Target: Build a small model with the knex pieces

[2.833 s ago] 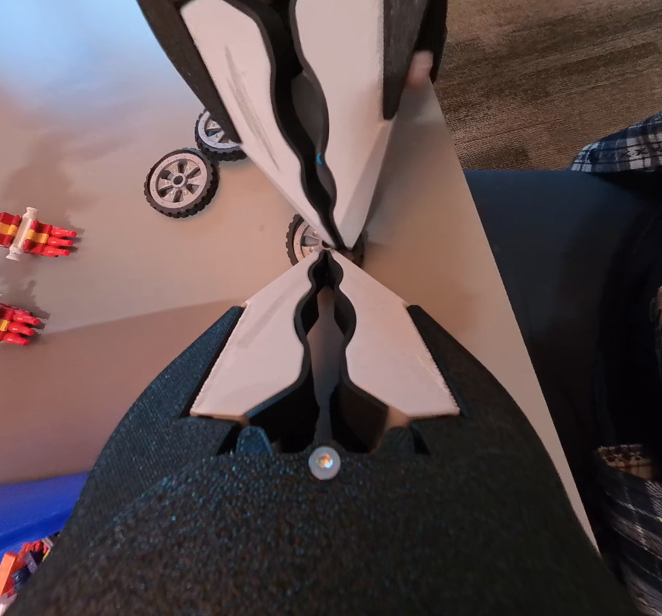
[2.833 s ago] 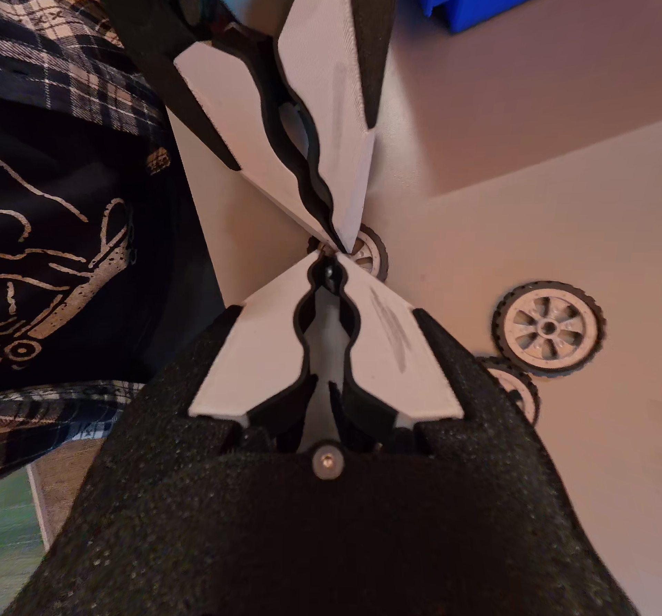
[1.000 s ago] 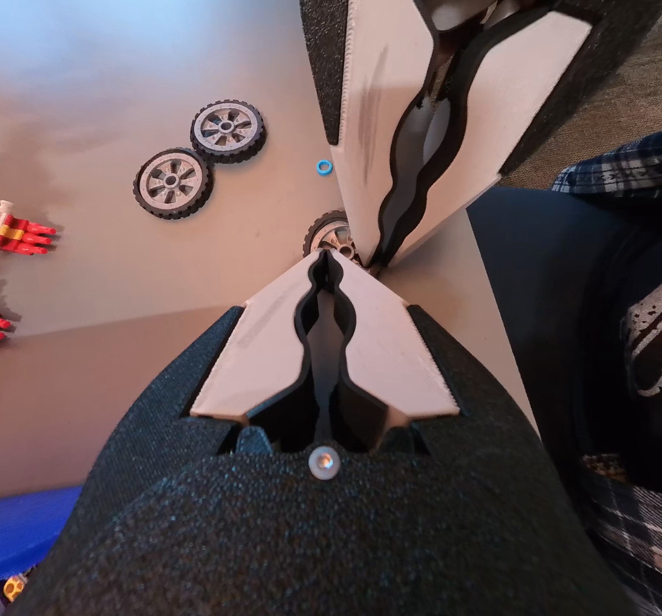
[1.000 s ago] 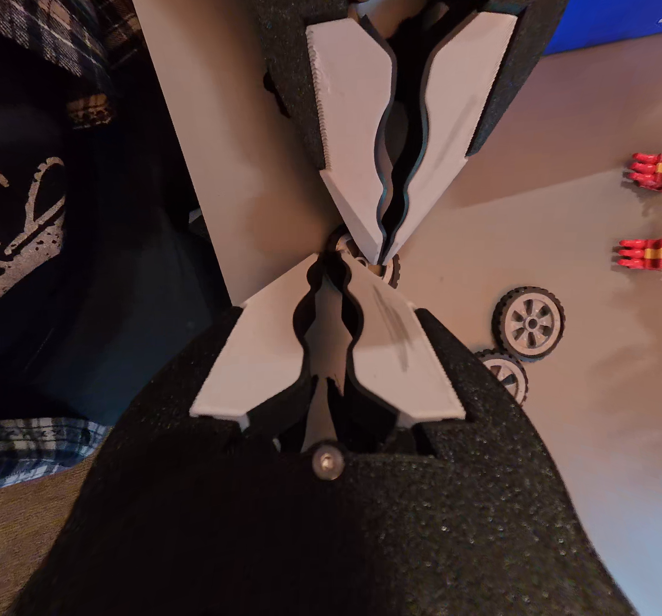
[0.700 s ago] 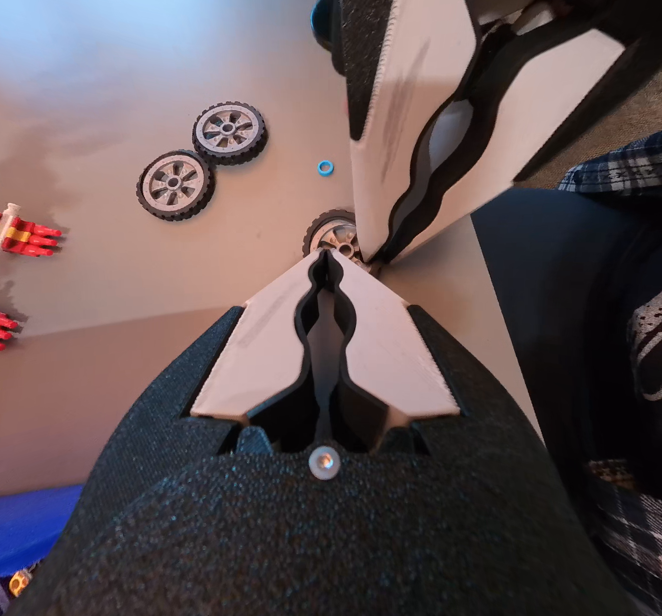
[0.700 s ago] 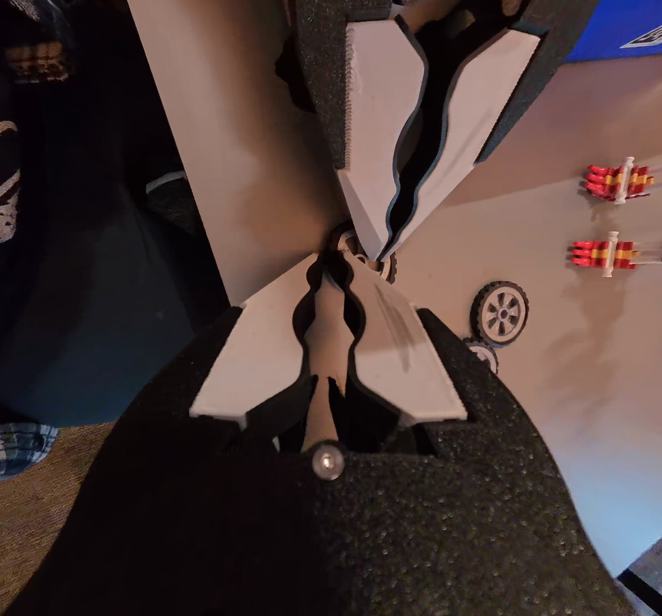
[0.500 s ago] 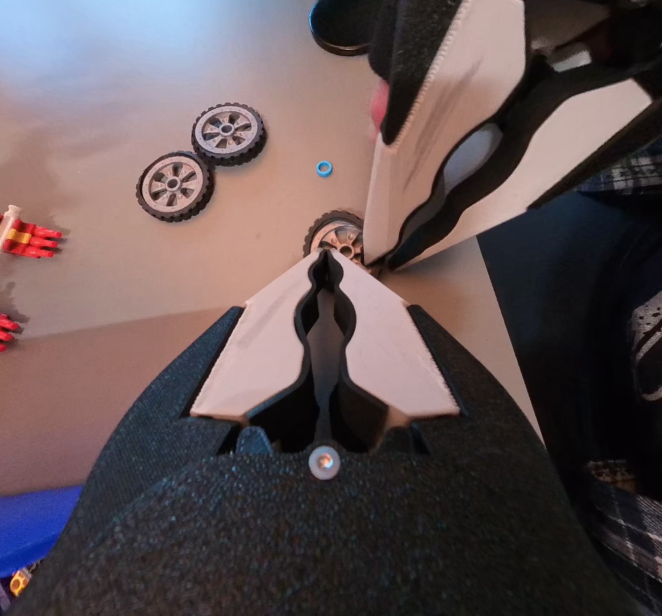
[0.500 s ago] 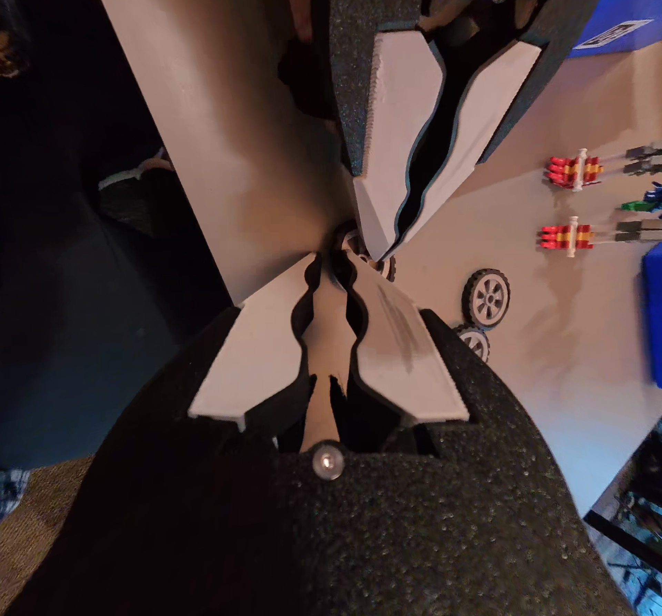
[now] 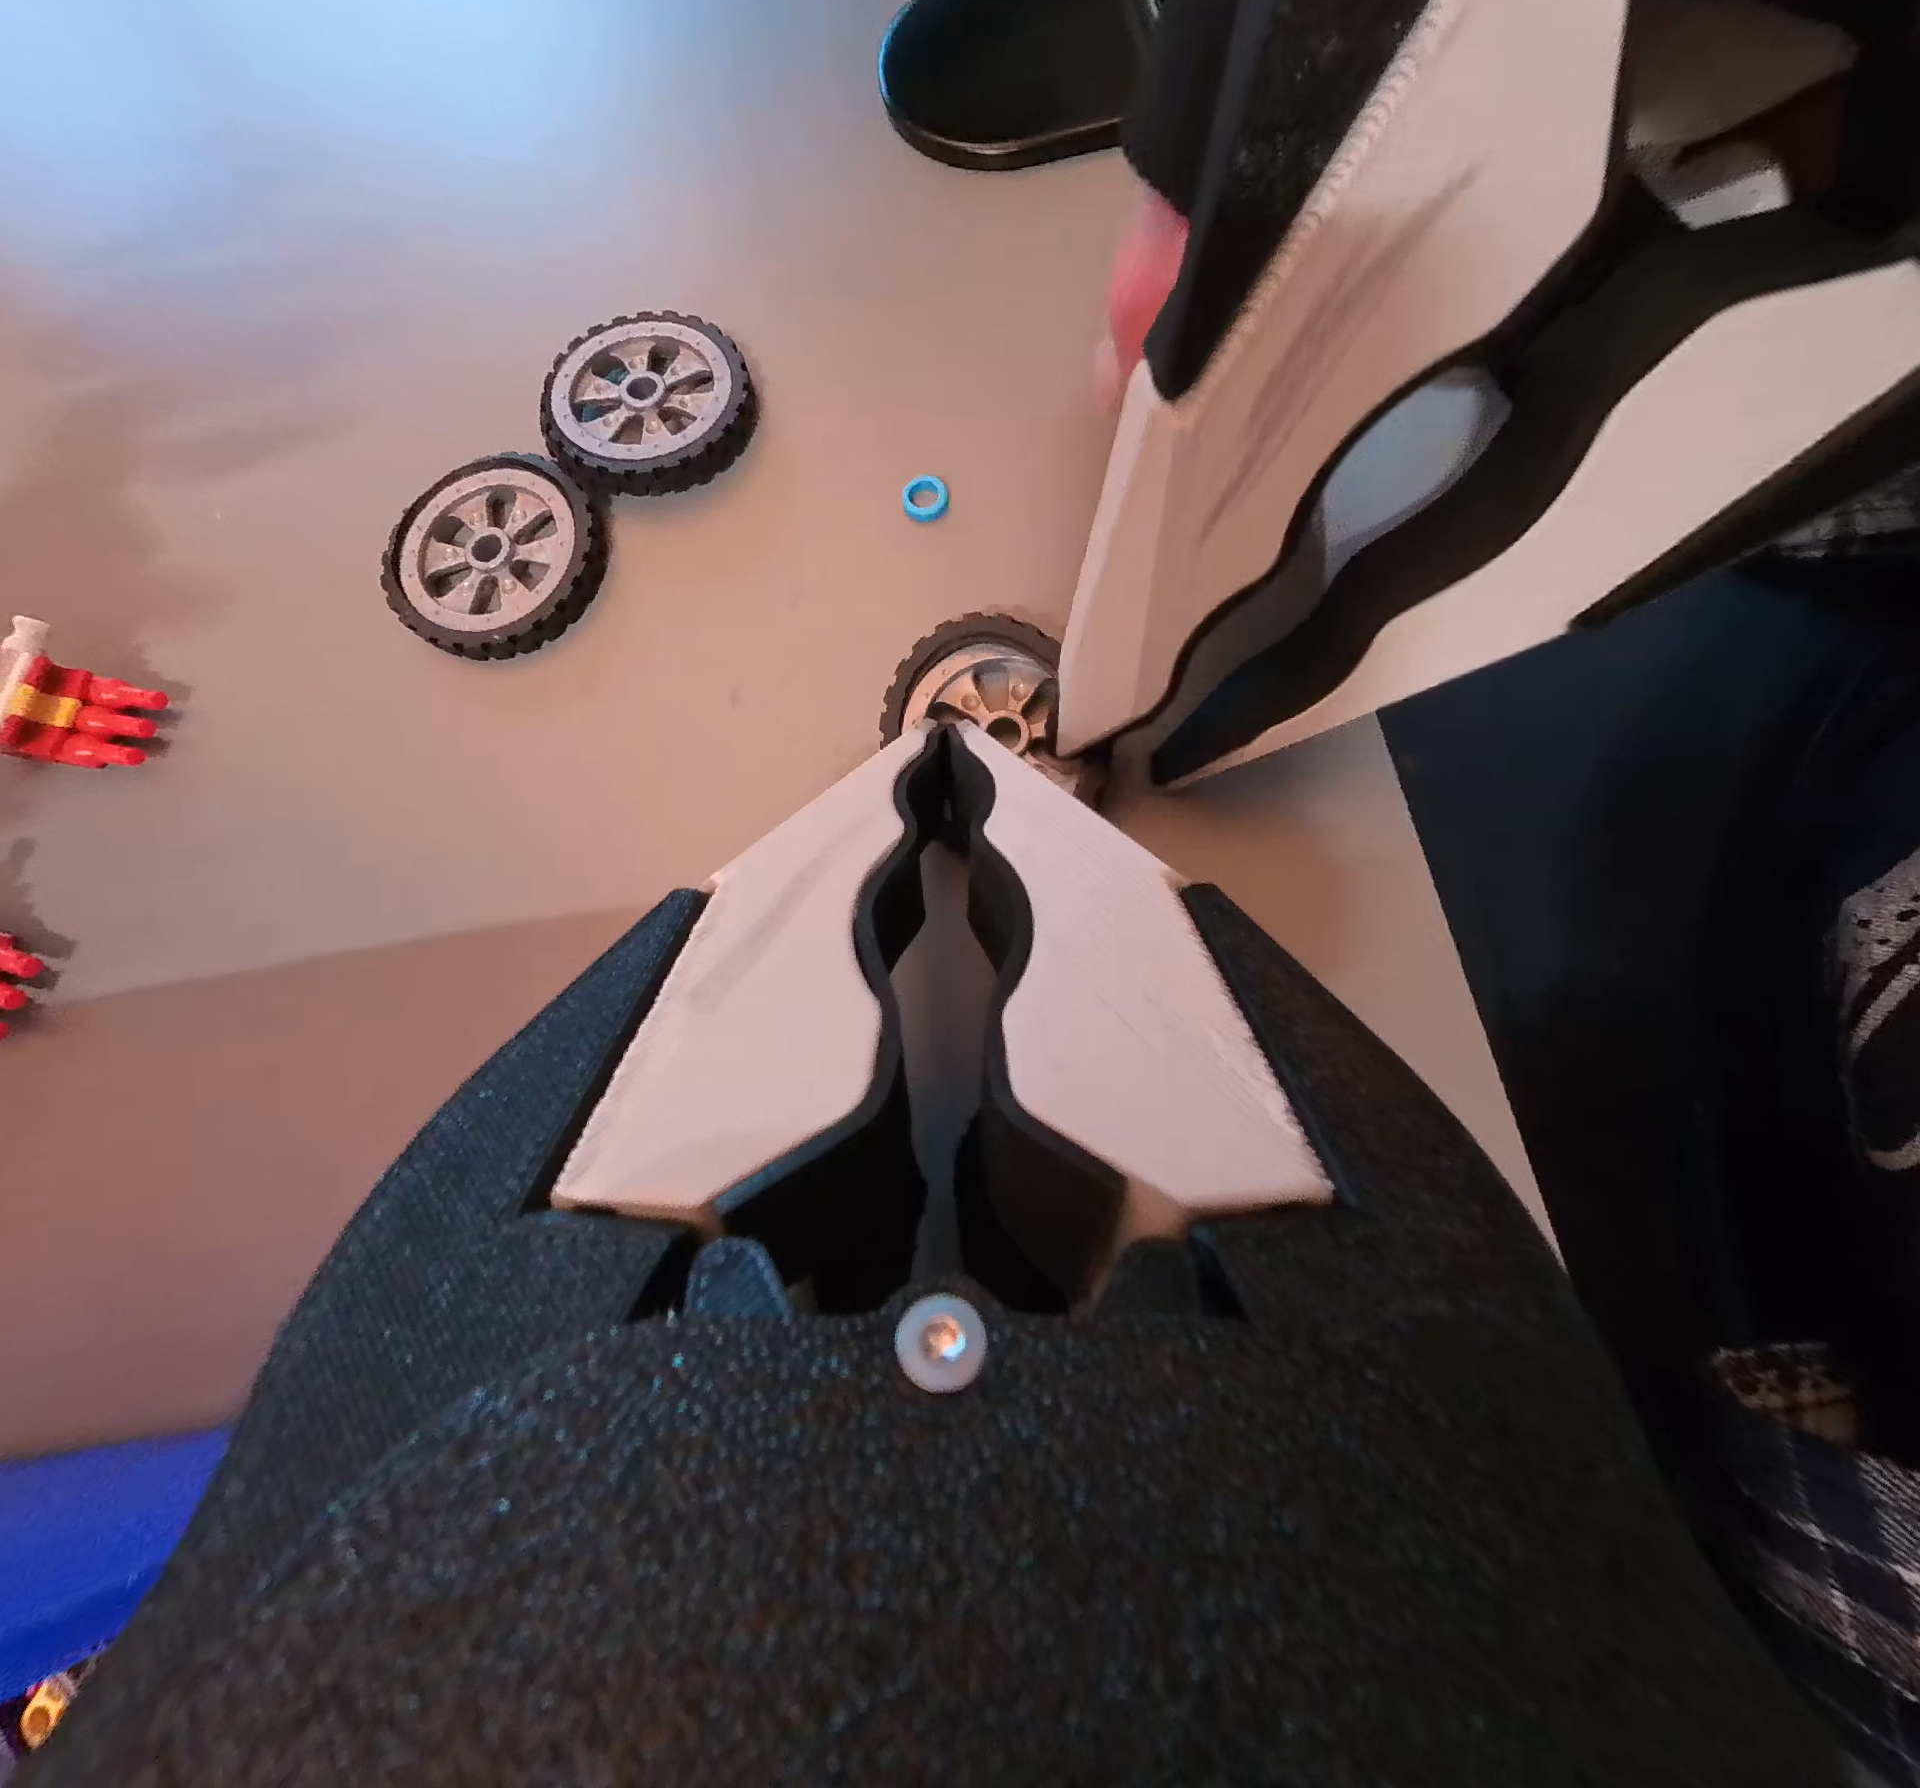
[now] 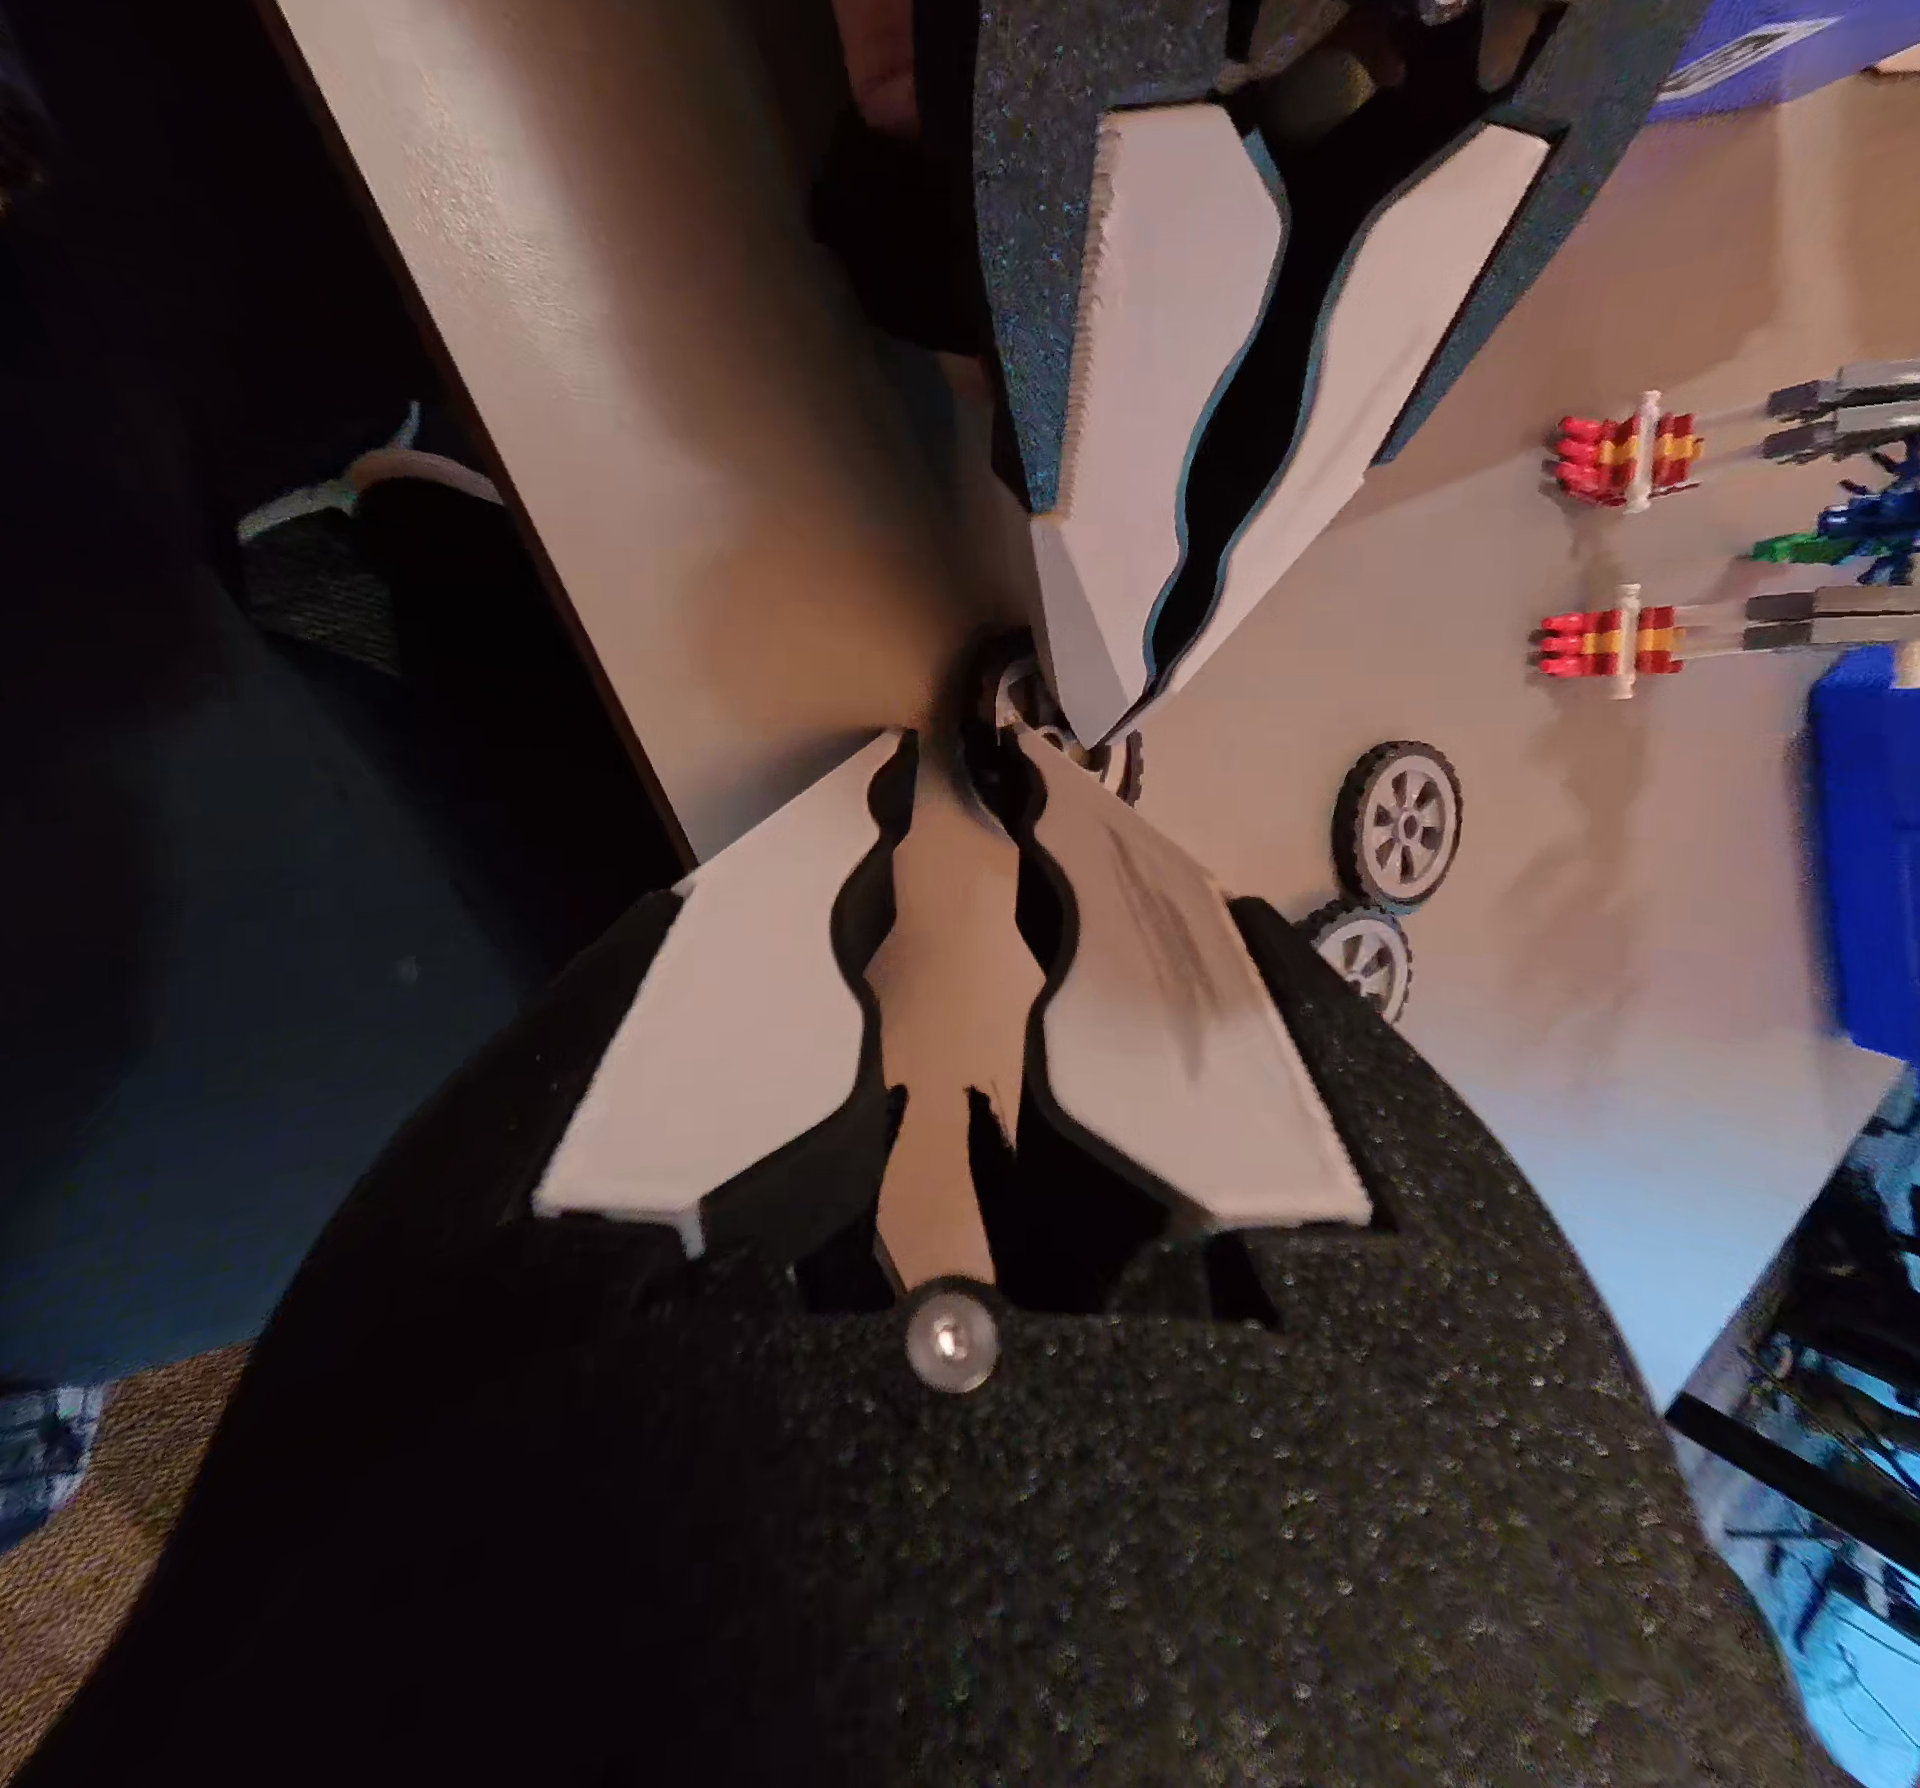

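Note:
A small grey wheel with a black tyre (image 9: 971, 689) sits near the table's (image 9: 312, 803) edge, and both grippers meet at it. My left gripper (image 9: 945, 741) is shut, its tips at the wheel's hub; anything pinched there is hidden. In the right wrist view it comes down from above (image 10: 1101, 736) onto the wheel (image 10: 1003, 689). My right gripper (image 10: 964, 751) has its jaws a little apart with the tyre's rim between them. In the left wrist view it reaches in from the upper right (image 9: 1117, 767) and hides the wheel's right side.
Two more wheels (image 9: 644, 403) (image 9: 488, 559) lie touching on the table, with a small blue ring (image 9: 920, 500) nearby. Red and yellow brick pieces (image 10: 1621, 455) (image 10: 1605, 642) and a blue bin (image 10: 1870, 855) lie farther off. A person's dark clothing (image 9: 1662, 907) is past the table edge. The grippers are tip to tip, or close to it.
My right gripper has swung round the wheel, so its view has turned towards the far table and red pieces. Its jaws stand slightly wider. The left gripper has hardly moved.

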Action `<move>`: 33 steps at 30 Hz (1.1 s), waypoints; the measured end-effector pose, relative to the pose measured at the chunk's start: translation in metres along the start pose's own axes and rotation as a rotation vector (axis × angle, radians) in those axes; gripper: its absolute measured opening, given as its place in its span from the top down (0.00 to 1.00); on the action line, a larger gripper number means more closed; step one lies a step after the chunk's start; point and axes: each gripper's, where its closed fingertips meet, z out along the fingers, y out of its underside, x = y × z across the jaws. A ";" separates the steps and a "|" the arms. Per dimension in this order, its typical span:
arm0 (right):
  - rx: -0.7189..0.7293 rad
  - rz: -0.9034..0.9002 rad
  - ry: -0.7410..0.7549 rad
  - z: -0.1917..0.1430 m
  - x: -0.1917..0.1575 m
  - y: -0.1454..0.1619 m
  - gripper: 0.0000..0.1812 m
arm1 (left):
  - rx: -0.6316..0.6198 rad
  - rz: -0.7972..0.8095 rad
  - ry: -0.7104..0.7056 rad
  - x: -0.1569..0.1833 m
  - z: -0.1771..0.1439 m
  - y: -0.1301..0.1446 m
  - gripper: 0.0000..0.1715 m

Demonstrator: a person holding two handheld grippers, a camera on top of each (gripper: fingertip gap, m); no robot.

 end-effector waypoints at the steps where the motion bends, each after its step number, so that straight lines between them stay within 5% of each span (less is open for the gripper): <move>1: 0.005 0.005 -0.020 -0.001 -0.001 0.000 0.91 | 0.000 -0.001 0.002 0.000 0.000 0.000 1.00; 10: 0.140 0.151 -0.296 -0.013 0.004 -0.005 1.00 | 0.000 -0.005 0.004 0.000 0.000 0.000 1.00; 18: 0.100 0.119 -0.272 -0.006 0.013 0.003 0.93 | -0.001 -0.013 0.009 0.000 0.001 0.000 1.00; 33: 0.072 0.024 -0.281 -0.001 0.003 0.001 0.98 | -0.002 0.006 -0.015 0.000 0.002 0.000 1.00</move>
